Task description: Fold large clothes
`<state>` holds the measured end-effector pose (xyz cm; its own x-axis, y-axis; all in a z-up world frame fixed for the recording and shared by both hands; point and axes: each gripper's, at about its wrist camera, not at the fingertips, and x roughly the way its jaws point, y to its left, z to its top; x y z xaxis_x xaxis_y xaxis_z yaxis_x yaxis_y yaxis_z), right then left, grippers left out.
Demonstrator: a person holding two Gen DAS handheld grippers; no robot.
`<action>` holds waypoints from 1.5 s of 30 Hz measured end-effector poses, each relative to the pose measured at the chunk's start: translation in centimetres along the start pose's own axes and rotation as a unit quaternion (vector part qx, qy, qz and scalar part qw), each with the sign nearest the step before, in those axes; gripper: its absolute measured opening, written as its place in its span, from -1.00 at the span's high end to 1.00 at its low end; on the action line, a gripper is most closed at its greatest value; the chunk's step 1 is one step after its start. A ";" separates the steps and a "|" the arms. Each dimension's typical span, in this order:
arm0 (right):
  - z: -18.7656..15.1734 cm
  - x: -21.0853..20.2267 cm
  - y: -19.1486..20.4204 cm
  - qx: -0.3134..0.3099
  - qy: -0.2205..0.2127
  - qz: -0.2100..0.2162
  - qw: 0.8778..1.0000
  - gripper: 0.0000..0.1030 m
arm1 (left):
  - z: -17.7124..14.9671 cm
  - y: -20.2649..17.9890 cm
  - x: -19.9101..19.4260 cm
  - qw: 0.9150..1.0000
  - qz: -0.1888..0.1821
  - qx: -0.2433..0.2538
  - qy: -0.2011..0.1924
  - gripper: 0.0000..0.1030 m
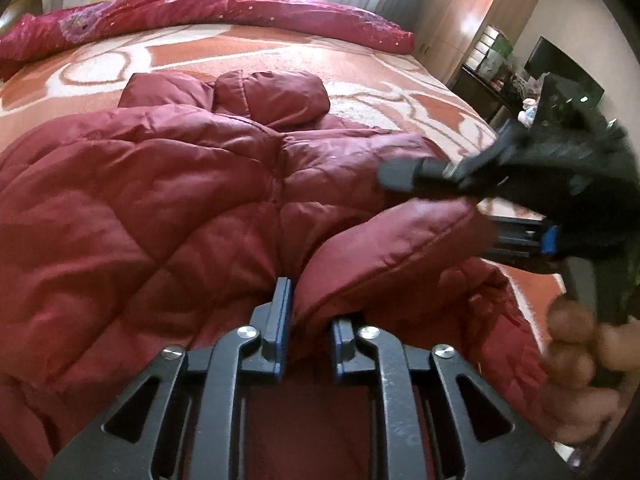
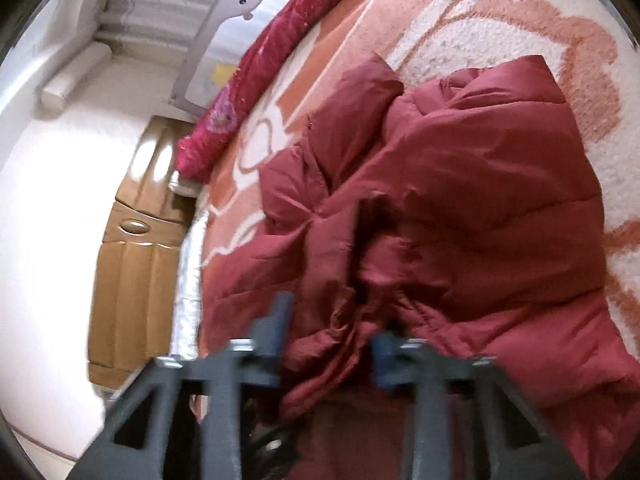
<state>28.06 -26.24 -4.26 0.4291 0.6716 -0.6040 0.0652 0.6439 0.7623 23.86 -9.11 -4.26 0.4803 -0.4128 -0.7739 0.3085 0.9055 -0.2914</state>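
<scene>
A dark red puffy jacket point(image 1: 160, 200) lies spread on the bed, its hood point(image 1: 272, 92) toward the far side. My left gripper point(image 1: 310, 328) is shut on a padded fold of the jacket at its near edge, and the fold bulges up to the right. In the right wrist view, my right gripper point(image 2: 332, 340) is shut on a bunched edge of the same jacket point(image 2: 480, 200); the picture there is blurred. In the left wrist view, one of the right gripper's fingers point(image 1: 400, 172) shows above the raised fold, with a person's hand point(image 1: 572, 344) on the handle.
The bed carries an orange and white patterned blanket point(image 1: 360, 64). A rolled red quilt point(image 1: 200, 16) lies along its far side. A wardrobe point(image 1: 480, 12) and a desk with a monitor point(image 1: 560, 64) stand to the right. A wooden cabinet point(image 2: 132, 240) stands beside the bed's edge.
</scene>
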 end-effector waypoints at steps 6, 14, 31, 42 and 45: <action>-0.4 -2.3 0.9 -0.035 -0.026 -0.014 0.999 0.82 | -0.6 1.8 -5.1 0.999 -0.027 -0.008 -0.020 0.65; -0.1 -6.2 1.5 -0.095 -0.060 -0.062 0.992 0.85 | 1.7 8.9 -7.9 0.995 0.048 -0.063 -0.056 0.64; -2.3 -6.9 1.1 -0.147 -0.132 -0.226 0.954 0.49 | 0.4 13.8 -2.5 0.994 0.041 -0.096 0.015 0.64; -5.0 0.4 1.7 -0.237 -0.044 -0.276 0.930 0.30 | 0.2 13.6 -3.0 0.994 0.040 -0.096 0.013 0.64; -4.5 -0.8 -0.2 -0.211 -0.054 -0.273 0.937 0.30 | -0.2 13.5 -4.8 0.994 0.043 -0.098 0.001 0.64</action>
<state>23.65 -25.29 -4.96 0.5249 0.1737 -0.8332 -0.0504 0.9836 0.1733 25.59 5.09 -4.57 0.4958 -0.3334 -0.8019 0.1014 0.9393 -0.3279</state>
